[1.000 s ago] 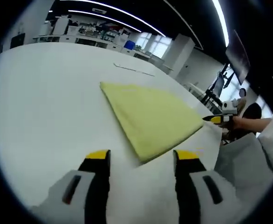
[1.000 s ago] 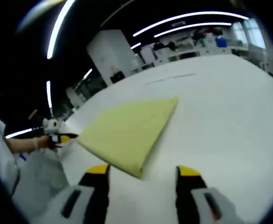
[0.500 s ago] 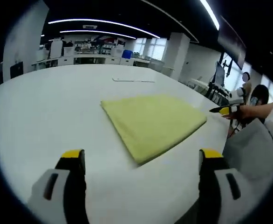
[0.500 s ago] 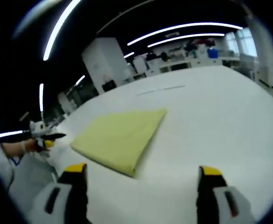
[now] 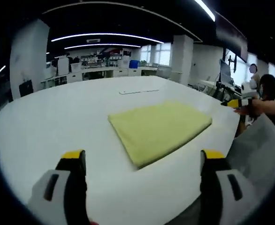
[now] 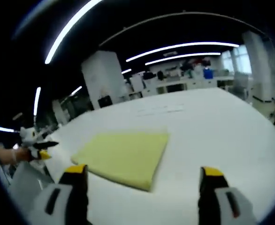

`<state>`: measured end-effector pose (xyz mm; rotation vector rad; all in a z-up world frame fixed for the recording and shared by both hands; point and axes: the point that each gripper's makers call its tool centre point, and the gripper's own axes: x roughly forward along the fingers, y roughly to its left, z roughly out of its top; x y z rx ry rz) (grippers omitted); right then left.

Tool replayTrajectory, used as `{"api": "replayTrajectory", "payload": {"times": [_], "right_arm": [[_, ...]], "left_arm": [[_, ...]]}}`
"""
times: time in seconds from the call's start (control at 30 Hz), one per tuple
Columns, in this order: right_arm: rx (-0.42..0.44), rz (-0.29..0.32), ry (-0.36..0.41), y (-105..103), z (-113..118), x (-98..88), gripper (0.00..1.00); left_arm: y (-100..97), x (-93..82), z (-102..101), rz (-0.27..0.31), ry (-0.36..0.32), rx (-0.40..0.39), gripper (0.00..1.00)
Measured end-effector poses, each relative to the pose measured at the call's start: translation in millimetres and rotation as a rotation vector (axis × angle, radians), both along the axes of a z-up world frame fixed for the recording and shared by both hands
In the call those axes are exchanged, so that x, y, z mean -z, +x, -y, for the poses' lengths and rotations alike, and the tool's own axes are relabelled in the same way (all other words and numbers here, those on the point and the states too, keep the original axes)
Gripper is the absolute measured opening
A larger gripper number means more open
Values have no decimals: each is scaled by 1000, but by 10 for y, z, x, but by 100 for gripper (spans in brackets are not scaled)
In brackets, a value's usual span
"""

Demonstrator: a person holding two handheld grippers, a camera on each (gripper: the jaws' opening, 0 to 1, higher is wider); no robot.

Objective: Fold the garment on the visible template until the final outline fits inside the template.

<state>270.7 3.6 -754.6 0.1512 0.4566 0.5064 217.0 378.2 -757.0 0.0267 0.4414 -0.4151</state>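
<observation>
Yellow garment (image 5: 160,130) lies folded flat on the white table (image 5: 57,122), and since both my left gripper (image 5: 140,161) and right gripper (image 6: 140,176) have spread wide and backed off empty, folding appears complete.

Nothing readable here, honestly. No labels, brand names, numbers or signs come through in either the left gripper view or the right gripper view; anything printed in the far background is way too small and blurry to make out.
</observation>
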Motion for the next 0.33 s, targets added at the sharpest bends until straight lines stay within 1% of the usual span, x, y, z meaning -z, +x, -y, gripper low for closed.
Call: {"api": "replayTrajectory", "payload": {"times": [0.03,0.1,0.13,0.17,0.23,0.27,0.33], "right_arm": [[29,15,4,-13,-10,-41,99],[24,22,22,-82,-98,-94,99],[19,21,16,-111,-142,-93,99],[11,22,-1,-132,-165,-80,99],[19,23,-33,-174,-212,-63,99],[10,26,-42,-214,-277,-65,99],[5,23,-63,-249,-331,-48,99]], "left_arm": [[0,17,-1,-6,12,12,99],[-21,15,1,0,14,10,99],[-35,21,-4,5,21,6,99],[-34,27,-20,12,32,-2,99],[-55,11,-13,28,61,8,99],[-64,10,-19,32,78,7,98],[-65,28,-25,30,73,11,97]]}}
